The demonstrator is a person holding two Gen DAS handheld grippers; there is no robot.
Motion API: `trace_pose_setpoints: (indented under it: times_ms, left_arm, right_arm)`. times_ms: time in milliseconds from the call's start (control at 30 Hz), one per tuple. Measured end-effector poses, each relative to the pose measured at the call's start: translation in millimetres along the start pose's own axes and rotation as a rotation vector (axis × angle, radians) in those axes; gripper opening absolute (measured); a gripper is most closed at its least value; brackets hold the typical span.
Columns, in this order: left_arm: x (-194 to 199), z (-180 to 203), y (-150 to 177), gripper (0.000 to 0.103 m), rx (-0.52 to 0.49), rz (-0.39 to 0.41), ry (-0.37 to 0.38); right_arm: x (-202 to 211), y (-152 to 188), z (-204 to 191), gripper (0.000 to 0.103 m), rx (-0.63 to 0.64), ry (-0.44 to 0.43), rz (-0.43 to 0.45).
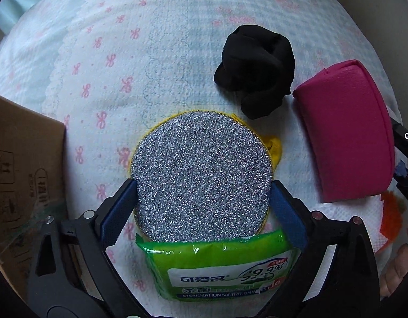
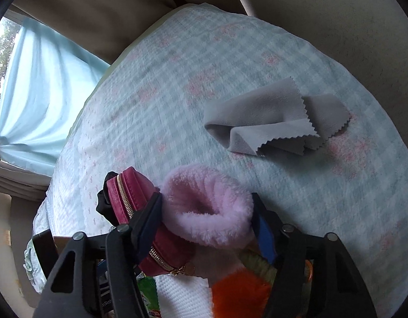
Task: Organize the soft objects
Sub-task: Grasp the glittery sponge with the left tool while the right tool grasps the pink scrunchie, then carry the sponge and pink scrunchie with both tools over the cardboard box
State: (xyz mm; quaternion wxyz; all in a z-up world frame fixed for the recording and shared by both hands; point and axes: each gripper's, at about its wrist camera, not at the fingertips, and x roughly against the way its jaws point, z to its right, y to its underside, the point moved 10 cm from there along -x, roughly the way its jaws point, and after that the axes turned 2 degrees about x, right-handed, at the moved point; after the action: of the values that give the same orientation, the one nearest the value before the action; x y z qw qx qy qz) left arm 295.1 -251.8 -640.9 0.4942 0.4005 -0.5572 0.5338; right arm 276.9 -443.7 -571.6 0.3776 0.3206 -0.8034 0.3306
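Note:
My left gripper (image 1: 202,193) is shut on a round silver scouring pad (image 1: 201,175) with a yellow rim, held over a green wet-wipe pack (image 1: 219,267). A black sock bundle (image 1: 256,69) and a magenta zip pouch (image 1: 349,135) lie to the right on the bed. My right gripper (image 2: 206,212) is shut on a fluffy pink sock (image 2: 209,206), right beside the pouch in the right wrist view (image 2: 140,212). A grey cloth (image 2: 272,122) with zigzag edges lies further off on the bedspread.
A cardboard box (image 1: 23,185) stands at the left edge. The bedspread (image 1: 151,39) is pale blue with pink bows. An orange fluffy item (image 2: 238,296) lies on a white towel (image 2: 182,296) under the right gripper. A curtain (image 2: 39,92) hangs far left.

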Motion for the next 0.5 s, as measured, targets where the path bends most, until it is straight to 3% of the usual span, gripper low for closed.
trace_pose_setpoints:
  times_ms: [133,167,233,333,500]
  left_arm:
    - [1.7,-8.2,0.3,0.081,0.001,0.009,0.006]
    - [4.1,-9.6,-0.3,0.077,0.001,0.015,0.004]
    - [8.1,-13.2,-3.8,0.057,-0.005,0.027,0.002]
    - [11.0,-17.1,-8.4,0.044,-0.015,0.031,0.011]
    - [19.3,-24.9,-16.6,0.035,-0.012,0.041,0.030]
  right_arm:
    - [0.5,3.4,-5.9,0.036,0.014,-0.009,-0.005]
    - [0.7,3.6,-7.1,0.034,0.017,-0.014,-0.007]
    - [0.8,5.0,-11.0,0.032,0.030,-0.016,-0.009]
    - [0.5,5.2,-16.5,0.028,0.055,-0.004,-0.005]
    - [4.2,4.5,-19.9,0.025,0.058,0.003,0.011]
